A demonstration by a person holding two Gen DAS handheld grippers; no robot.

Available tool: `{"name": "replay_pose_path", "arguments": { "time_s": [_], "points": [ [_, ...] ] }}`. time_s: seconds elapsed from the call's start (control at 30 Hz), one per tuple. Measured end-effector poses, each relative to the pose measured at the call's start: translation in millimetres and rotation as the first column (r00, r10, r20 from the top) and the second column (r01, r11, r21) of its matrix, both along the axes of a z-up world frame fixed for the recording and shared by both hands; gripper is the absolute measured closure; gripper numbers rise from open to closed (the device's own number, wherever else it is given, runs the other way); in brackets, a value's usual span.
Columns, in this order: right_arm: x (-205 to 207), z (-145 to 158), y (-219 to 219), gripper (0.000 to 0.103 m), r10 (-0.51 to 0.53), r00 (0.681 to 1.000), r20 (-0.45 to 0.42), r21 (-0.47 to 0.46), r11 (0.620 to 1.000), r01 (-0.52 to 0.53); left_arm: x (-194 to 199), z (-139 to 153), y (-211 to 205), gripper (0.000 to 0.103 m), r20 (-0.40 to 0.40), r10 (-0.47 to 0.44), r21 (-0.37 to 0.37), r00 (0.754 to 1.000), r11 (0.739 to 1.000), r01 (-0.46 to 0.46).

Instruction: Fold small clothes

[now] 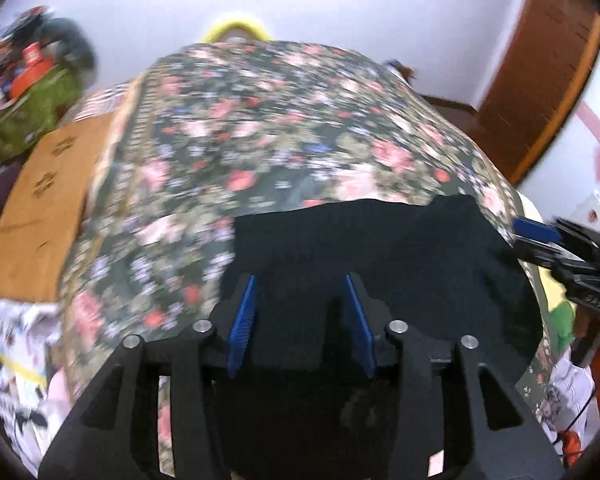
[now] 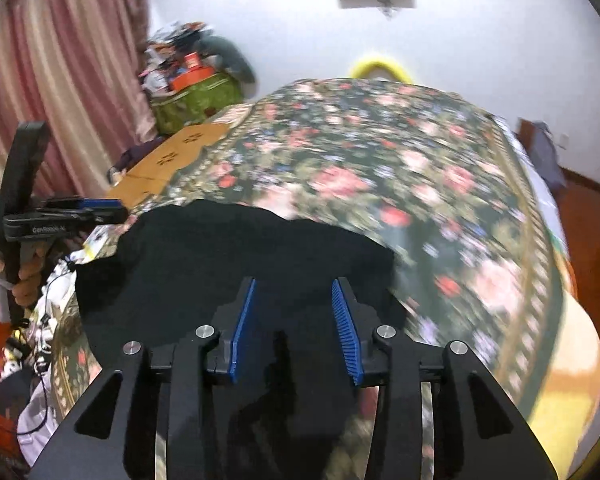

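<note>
A black garment (image 1: 380, 248) lies on a floral cloth (image 1: 260, 128) that covers the table. My left gripper (image 1: 300, 280) is open just above the garment's near part, its blue pads (image 1: 242, 320) apart and empty. The right gripper shows at that view's right edge (image 1: 540, 236). In the right wrist view the garment (image 2: 220, 256) lies spread in front of my right gripper (image 2: 294, 284), which is open and empty over it. The left gripper (image 2: 112, 210) shows at the far left, held in a hand. Both views are blurred.
A cardboard sheet (image 1: 40, 200) lies at the table's left edge. A green bag with clutter (image 2: 196, 96) stands by the pink curtain (image 2: 60, 80). A yellow object (image 2: 376, 66) sits behind the table. A wooden door (image 1: 540, 80) is at the right. Cables and printed cloth (image 2: 40, 360) lie at the near left.
</note>
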State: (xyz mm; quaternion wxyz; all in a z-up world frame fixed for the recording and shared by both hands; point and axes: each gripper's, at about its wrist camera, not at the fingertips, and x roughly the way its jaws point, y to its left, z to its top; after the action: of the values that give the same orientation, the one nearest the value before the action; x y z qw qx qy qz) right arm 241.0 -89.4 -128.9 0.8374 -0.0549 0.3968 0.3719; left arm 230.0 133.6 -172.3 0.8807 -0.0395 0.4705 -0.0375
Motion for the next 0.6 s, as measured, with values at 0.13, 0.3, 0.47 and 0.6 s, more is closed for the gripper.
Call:
{"name": "replay_pose_path", "arguments": {
  "time_s": [0.13,0.3,0.47,0.6],
  "points": [
    [22.4,-20.7,34.8,0.067,0.062,0.998,-0.031,-0.039,0.997,-0.063,30.9,-24.9,-26.3,0.057,-0.057,-0.069,0.038,0.996,0.997,0.071],
    [44.9,-46.2,43.1,0.067,0.036,0.998,-0.055,-0.119,0.992,-0.042,49.8,-41.8,-21.4,0.041,-0.060,-0.045,0.045,0.997,0.998,0.048],
    [58.6,-60.6,-8.8,0.067,-0.113,0.988,-0.106,-0.118,0.988,0.101,44.7,-39.0,2.7,0.038,-0.026,0.030,0.051,0.999,0.998,-0.029],
    [40.6,-48.2,-34.0,0.067,-0.159,0.984,-0.081,-0.133,0.980,0.148,30.1,-33.3,21.3,0.040,-0.010,0.148,0.121,0.989,0.982,-0.145]
  ]
}}
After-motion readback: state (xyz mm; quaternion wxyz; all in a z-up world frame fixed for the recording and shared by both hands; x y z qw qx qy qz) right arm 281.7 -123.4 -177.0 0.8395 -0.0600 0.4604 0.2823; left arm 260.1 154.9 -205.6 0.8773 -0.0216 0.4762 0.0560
